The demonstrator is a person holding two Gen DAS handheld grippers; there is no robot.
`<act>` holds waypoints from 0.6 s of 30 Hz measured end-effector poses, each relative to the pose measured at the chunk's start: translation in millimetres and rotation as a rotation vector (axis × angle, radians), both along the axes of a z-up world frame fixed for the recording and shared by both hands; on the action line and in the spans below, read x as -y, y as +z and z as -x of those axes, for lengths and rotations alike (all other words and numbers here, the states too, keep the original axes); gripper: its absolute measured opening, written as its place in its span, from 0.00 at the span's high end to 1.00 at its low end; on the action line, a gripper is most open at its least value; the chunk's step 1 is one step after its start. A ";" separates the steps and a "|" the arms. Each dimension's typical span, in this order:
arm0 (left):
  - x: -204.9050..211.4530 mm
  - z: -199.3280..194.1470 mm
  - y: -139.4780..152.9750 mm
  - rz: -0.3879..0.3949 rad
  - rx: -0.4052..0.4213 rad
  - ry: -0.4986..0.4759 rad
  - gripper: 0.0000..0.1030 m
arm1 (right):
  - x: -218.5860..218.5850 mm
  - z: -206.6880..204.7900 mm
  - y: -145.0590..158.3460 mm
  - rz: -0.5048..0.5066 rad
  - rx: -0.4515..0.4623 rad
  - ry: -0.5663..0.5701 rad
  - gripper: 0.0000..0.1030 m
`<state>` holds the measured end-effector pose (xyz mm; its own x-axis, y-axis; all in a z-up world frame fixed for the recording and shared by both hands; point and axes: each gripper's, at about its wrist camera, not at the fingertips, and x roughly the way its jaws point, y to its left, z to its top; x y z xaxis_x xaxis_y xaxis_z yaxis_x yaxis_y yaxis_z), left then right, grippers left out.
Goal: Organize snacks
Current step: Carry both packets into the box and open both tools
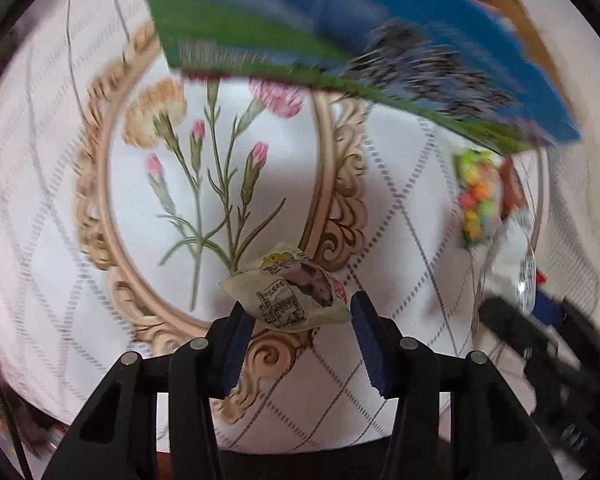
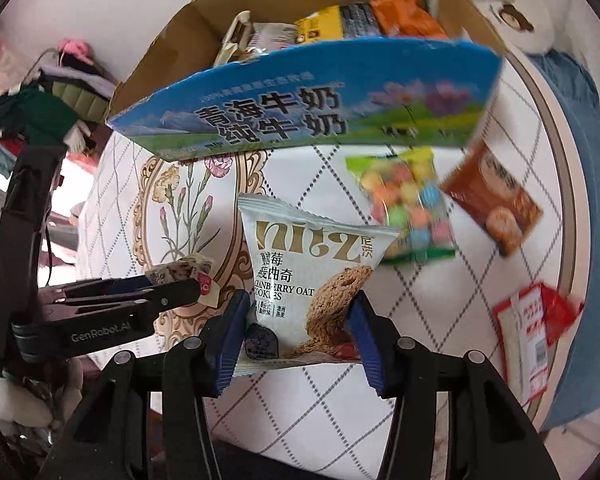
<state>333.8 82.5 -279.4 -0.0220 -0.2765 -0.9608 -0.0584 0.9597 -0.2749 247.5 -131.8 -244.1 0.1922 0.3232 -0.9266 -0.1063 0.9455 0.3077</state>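
Left gripper point(image 1: 296, 316) clamped on small cream packet point(image 1: 288, 292); right gripper point(image 2: 296, 316) clamped on cookie packet point(image 2: 308, 280). Both raised off quilted surface point(image 2: 440, 360), presumably for dropping into open carton point(image 2: 300, 112) beyond.

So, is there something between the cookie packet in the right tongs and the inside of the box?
Only the blue near wall of the box. The cookie packet, clamped in the right tongs, sits lower in the picture than its rim. The box is open-topped.
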 end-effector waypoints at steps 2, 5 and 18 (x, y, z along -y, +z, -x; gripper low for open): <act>-13.9 -10.3 -31.7 0.007 -0.066 0.026 0.52 | -1.5 -3.0 -14.8 0.009 -0.030 0.003 0.48; -17.3 -20.3 -58.3 0.052 -0.120 0.062 0.46 | -1.7 -4.9 -41.9 0.012 -0.081 -0.004 0.48; 5.8 -8.3 -8.0 -0.046 0.005 0.012 0.51 | -5.6 0.0 -37.8 0.002 -0.051 0.011 0.49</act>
